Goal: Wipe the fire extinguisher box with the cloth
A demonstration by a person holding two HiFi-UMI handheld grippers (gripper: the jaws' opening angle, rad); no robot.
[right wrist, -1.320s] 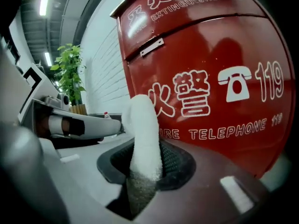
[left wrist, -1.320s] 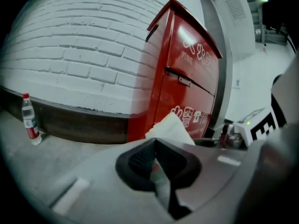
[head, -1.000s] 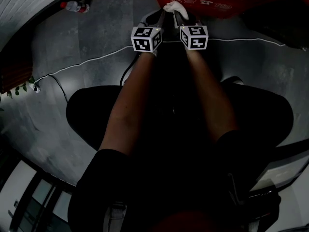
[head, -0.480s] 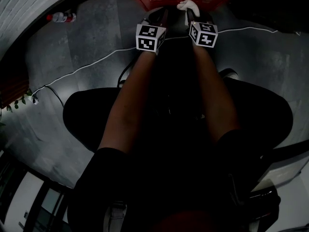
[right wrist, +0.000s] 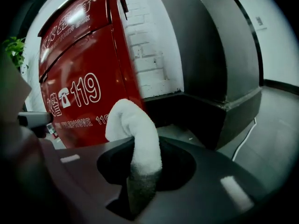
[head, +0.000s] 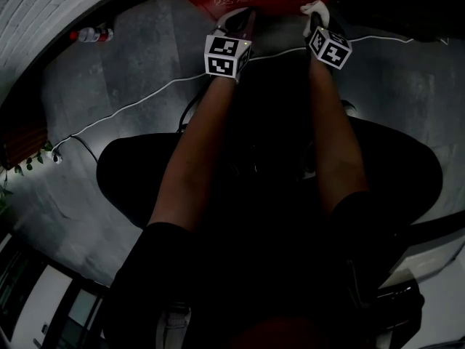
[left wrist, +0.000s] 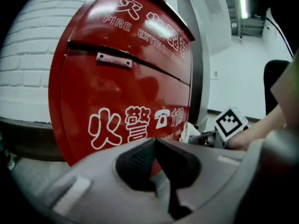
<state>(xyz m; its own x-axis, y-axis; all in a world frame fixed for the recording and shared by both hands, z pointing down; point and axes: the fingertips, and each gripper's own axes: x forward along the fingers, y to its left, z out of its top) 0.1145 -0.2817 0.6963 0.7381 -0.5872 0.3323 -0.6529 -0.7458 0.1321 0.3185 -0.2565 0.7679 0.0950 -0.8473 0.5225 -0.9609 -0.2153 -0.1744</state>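
Right tool (right wrist: pixel 140 169) grips the cloth (right wrist: pixel 133 125), its length pointing toward the red box (right wrist: pixel 79 78).

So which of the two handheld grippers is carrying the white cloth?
The right gripper: its jaws are shut on the rolled white terry cloth near the red fire extinguisher box. The left gripper is shut and empty.

Bottle (head: pixel 91 33) on grey floor (head: pixel 131 58) — white cable (head: pixel 123 106) nearby
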